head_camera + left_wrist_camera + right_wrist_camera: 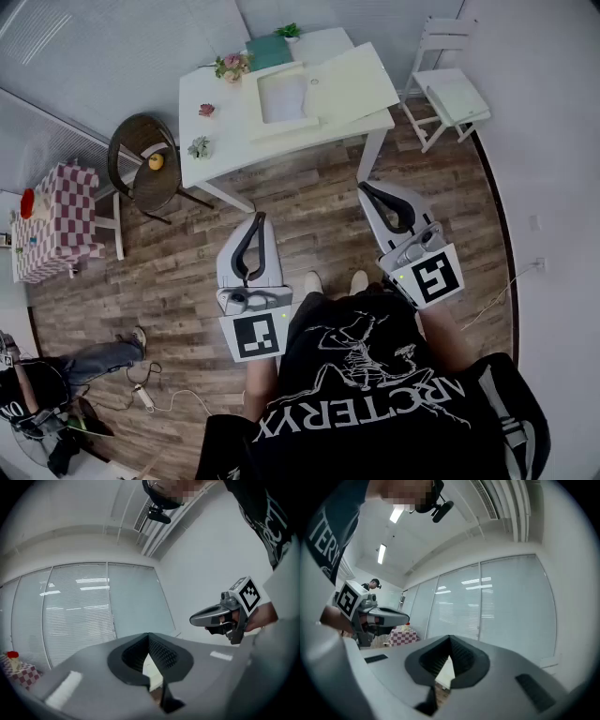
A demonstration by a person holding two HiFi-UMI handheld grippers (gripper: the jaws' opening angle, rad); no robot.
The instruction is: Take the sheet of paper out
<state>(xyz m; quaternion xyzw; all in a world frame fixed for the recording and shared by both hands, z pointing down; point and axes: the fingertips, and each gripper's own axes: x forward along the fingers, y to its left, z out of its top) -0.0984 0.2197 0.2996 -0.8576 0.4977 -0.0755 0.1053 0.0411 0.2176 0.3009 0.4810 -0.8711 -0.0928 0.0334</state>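
- Jaws closed and empty on left gripper (pixel 260 219) and right gripper (pixel 366 189).
- Sheet of paper (pixel 281 97) well ahead, in open folder (pixel 354 82) on white table (pixel 217 131).
- Wooden floor (pixel 309 211) between; wicker chair (pixel 139 187) ahead-left, white chair (pixel 457 96) ahead-right.

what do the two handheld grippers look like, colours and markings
Both the left gripper and right gripper have light grey rounded shells with a black loop along the top. Each carries a white cube with black square markers at the back. The fingers are dark and ribbed inside. The person wears a black T-shirt with white print.
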